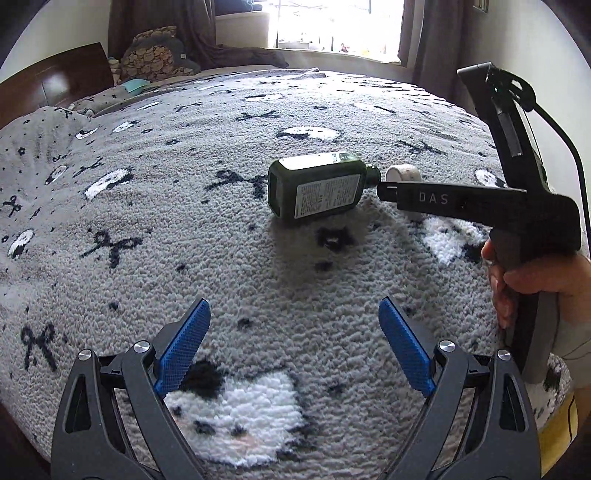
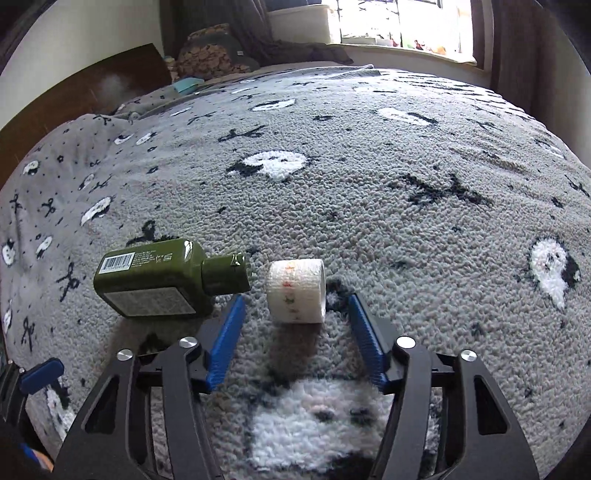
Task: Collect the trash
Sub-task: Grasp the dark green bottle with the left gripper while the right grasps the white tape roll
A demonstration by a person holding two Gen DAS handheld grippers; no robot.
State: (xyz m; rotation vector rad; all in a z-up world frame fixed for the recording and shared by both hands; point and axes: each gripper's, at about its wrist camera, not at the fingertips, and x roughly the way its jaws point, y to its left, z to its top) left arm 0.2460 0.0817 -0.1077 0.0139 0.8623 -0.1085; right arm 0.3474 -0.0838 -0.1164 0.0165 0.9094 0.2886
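A dark green bottle [image 1: 317,188] lies on its side on the grey patterned blanket [image 1: 184,229]; it also shows in the right wrist view [image 2: 162,282]. A small white tape roll [image 2: 296,291] lies just right of the bottle's cap, partly hidden behind the right gripper's finger in the left wrist view [image 1: 403,172]. My right gripper [image 2: 295,301] is open, its blue fingers on either side of the roll's near end, not touching it. My left gripper [image 1: 294,308] is open and empty, some way short of the bottle.
The blanket covers a bed with a dark wooden headboard [image 1: 55,81] and pillows [image 1: 155,59] at the far left. A bright window [image 1: 332,26] with dark curtains lies beyond the bed. A hand [image 1: 535,284] holds the right gripper's handle.
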